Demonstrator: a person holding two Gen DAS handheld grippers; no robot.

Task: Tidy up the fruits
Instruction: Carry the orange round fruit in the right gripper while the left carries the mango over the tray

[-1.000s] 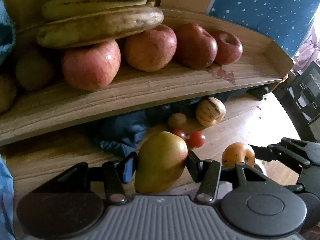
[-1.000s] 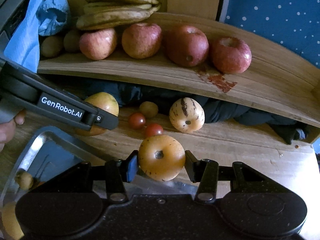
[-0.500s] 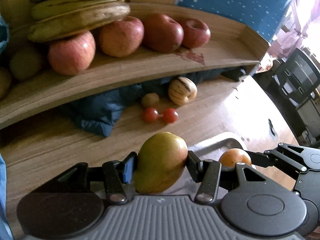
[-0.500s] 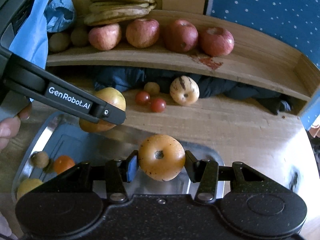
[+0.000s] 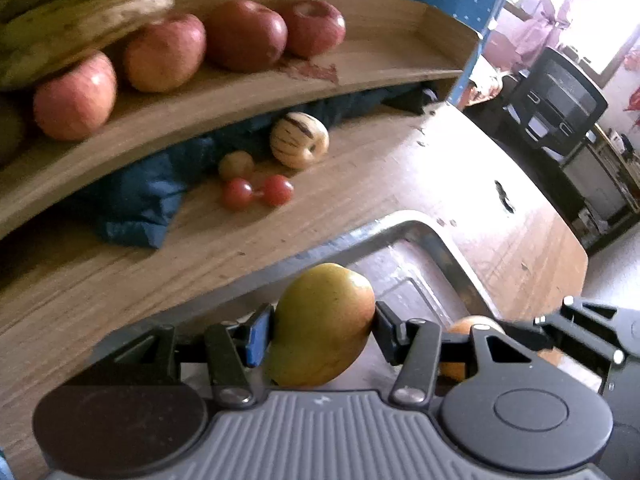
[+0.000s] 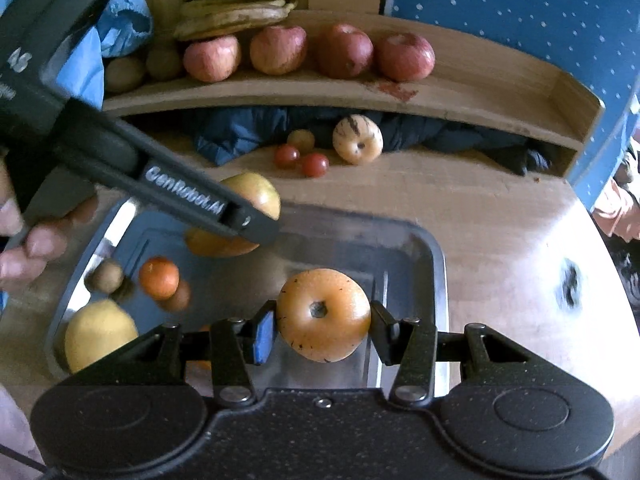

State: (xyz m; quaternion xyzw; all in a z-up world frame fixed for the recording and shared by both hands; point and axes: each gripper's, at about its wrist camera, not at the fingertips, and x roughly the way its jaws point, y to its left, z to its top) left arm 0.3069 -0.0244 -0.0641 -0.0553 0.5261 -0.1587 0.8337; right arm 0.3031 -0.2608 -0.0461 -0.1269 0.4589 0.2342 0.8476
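Having swung from the shelf to above the metal tray, left tongs grip the mango, right tongs the orange fruit at six o'clock; release probably comes next.

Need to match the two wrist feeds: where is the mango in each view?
Left wrist: mango bottom centre, clamped in the left gripper.
Right wrist: mango left of centre, partly behind the left gripper's arm, over the tray.
Shared landmark: striped melon below the shelf.
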